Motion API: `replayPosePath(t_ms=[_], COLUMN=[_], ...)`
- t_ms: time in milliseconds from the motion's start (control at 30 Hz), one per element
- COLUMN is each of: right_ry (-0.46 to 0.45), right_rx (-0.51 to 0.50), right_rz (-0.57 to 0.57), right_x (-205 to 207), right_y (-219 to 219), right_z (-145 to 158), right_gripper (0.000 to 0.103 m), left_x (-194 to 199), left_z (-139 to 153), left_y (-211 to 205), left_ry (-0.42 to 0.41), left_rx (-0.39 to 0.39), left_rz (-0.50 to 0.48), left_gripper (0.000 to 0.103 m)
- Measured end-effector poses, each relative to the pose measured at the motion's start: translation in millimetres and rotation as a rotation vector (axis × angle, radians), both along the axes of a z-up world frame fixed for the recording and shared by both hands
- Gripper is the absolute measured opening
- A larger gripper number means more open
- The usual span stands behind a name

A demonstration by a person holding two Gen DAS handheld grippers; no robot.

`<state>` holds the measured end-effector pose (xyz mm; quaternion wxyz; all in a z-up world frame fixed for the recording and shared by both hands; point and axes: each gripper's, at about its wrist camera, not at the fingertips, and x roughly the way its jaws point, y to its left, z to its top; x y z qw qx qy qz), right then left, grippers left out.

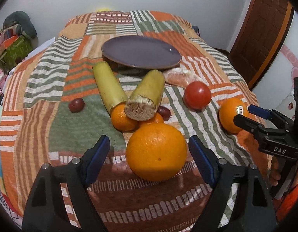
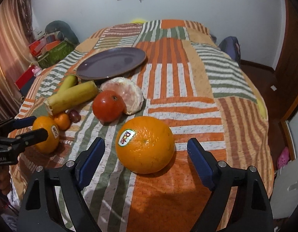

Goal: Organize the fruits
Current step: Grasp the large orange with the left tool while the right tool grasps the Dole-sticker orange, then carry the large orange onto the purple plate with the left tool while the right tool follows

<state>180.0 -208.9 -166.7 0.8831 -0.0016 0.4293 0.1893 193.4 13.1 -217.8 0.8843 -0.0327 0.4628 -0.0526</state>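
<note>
A purple plate [image 1: 141, 52] lies empty on the striped bedspread, also in the right wrist view [image 2: 112, 61]. My left gripper [image 1: 149, 150] is open, its fingers on either side of a large orange [image 1: 156, 151] without touching it. My right gripper [image 2: 146, 150] is open around a stickered orange [image 2: 146, 145], which also shows in the left wrist view [image 1: 233, 114]. Two banana pieces [image 1: 110, 85] [image 1: 147, 94], two small mandarins [image 1: 122, 118], a red tomato [image 1: 197, 94], a peeled citrus [image 2: 125, 93] and two dark grapes [image 1: 76, 105] lie between the oranges and the plate.
The fruit lies on a bed with a patchwork cover [image 2: 187, 81]. Boxes and clutter [image 2: 52, 50] stand at the far left by a curtain. A wooden door [image 1: 265, 29] is at the right, and the bed edge drops to the floor [image 2: 255, 71].
</note>
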Motion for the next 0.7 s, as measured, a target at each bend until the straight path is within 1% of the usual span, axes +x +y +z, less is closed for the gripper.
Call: replayPosePath(t_ms=[67, 100, 200, 233, 300, 500, 600, 700], right_ry=[0.020, 0.029, 0.049, 0.055, 0.065, 0.068, 0.057, 0.047], right_rx=[0.006, 0.008, 0.007, 0.006, 0.002, 0.009, -0.015, -0.006], right_rz=[0.004, 0.007, 0.013, 0.017, 0.022, 0.012, 0.009, 0.013], right_x=[4, 5, 9, 10, 12, 14, 12, 9], right_y=[0, 1, 3, 4, 5, 4, 6, 7], right_z=[-5, -7, -12, -14, -16, -16, -14, -8], right_gripper=[0.078, 0.075, 0.073, 0.072, 0.068, 0.067, 0.067, 0.066], left_x=[1, 2, 4, 4, 3, 3, 1, -2], left_z=[-4, -6, -11, -13, -13, -11, -4, 7], left_y=[-1, -1, -1, -2, -3, -3, 0, 3], left_ry=[0.011, 0.016, 0.045, 0.050, 0.041, 0.047, 0.036, 0.008], left_rx=[-0.016, -0.027, -0.066, -0.070, -0.061, -0.062, -0.075, -0.071], left_rz=[-0.009, -0.012, -0.028, -0.029, -0.030, -0.032, -0.020, -0.007], left_gripper=[0.080, 0.077, 0.067, 0.066, 0.066, 0.065, 0.065, 0.065])
